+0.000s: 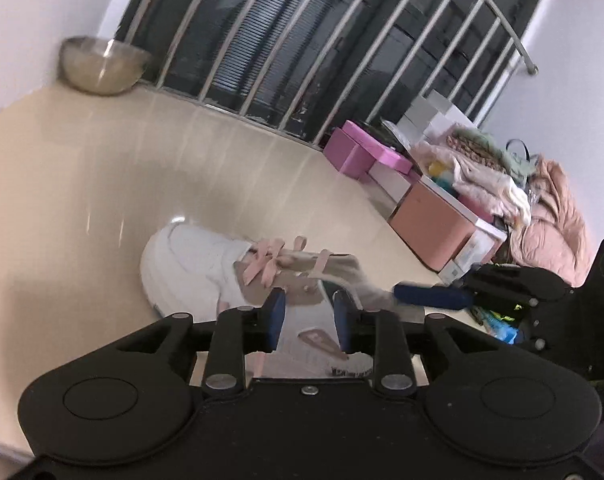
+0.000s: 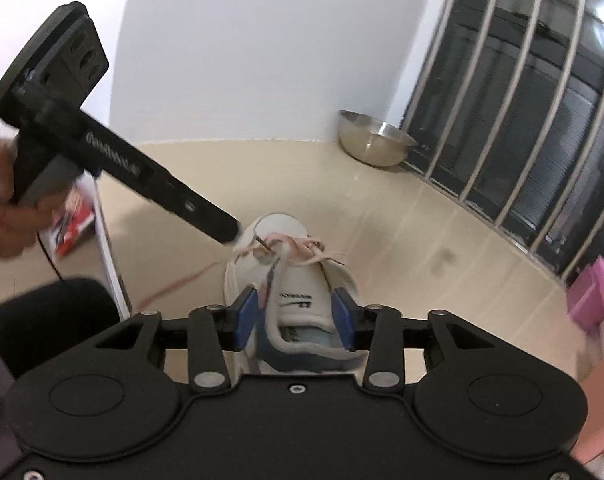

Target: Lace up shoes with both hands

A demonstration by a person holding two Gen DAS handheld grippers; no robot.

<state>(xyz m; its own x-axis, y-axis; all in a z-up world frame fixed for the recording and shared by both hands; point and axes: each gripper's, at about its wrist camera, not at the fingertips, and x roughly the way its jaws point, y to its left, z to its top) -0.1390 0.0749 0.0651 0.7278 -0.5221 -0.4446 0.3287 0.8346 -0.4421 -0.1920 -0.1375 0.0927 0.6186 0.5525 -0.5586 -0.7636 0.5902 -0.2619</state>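
A white sneaker [image 1: 189, 264] with pink laces [image 1: 261, 266] lies on the beige floor, toe to the left in the left wrist view. My left gripper [image 1: 310, 316] hovers open just above its side, with nothing between the blue pads. From the right, the right gripper's blue finger [image 1: 434, 297] points at the shoe's collar. In the right wrist view the sneaker [image 2: 297, 292] points away from me. My right gripper [image 2: 295, 314] stands wide open on either side of the tongue. A lace strand [image 2: 267, 280] runs close by its left pad. The left gripper [image 2: 229, 232], held by a hand [image 2: 1, 208], reaches the toe.
A steel bowl [image 1: 101, 64] stands by the wall next to a barred window [image 1: 302, 40]. Pink boxes [image 1: 362, 152], an orange box [image 1: 434, 224] and a clothes pile [image 1: 502, 176] crowd the right. A red-and-white package [image 2: 71, 220] and a dark trouser leg [image 2: 49, 312] are at the left.
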